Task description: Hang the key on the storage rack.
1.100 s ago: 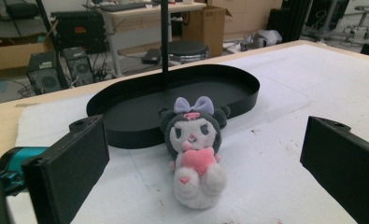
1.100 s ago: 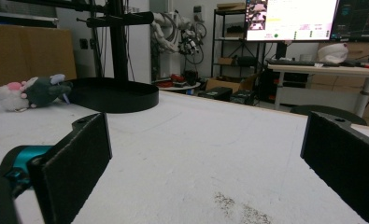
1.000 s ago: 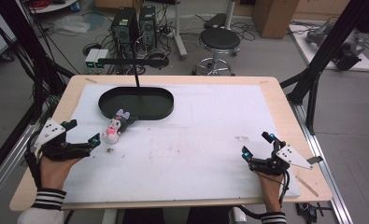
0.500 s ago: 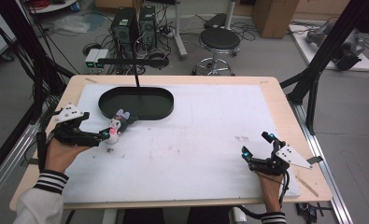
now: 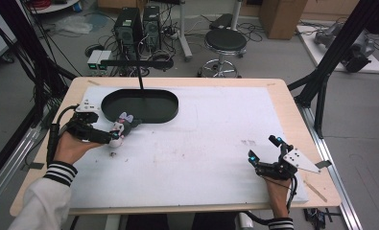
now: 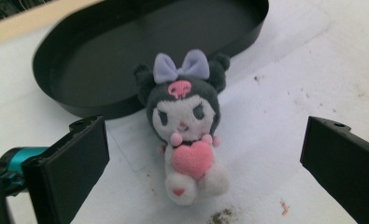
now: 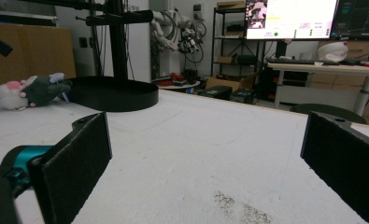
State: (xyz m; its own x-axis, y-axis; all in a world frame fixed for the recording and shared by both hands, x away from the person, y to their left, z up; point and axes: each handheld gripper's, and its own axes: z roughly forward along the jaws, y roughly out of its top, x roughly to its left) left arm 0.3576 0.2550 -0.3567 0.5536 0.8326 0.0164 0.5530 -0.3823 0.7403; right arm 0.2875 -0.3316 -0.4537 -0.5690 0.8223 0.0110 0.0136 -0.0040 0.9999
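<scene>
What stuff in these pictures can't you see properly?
- Plush toy, high view: too small to read its face, and the left hand-held gripper covers its lower part.
- Plush toy's back, left gripper view: turned away from the camera.
- Black tray, left gripper view: its far rim is cut off by the top edge.
- Monitor text, right gripper view: too small and cut by the top edge.

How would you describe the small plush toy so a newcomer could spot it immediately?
Start at the black oval tray on the far left part of the white table. Just in front of its near rim lies the plush toy, between the open jaws of the left gripper. It is the one soft thing here: dark head, lilac bow, pink heart.
</scene>
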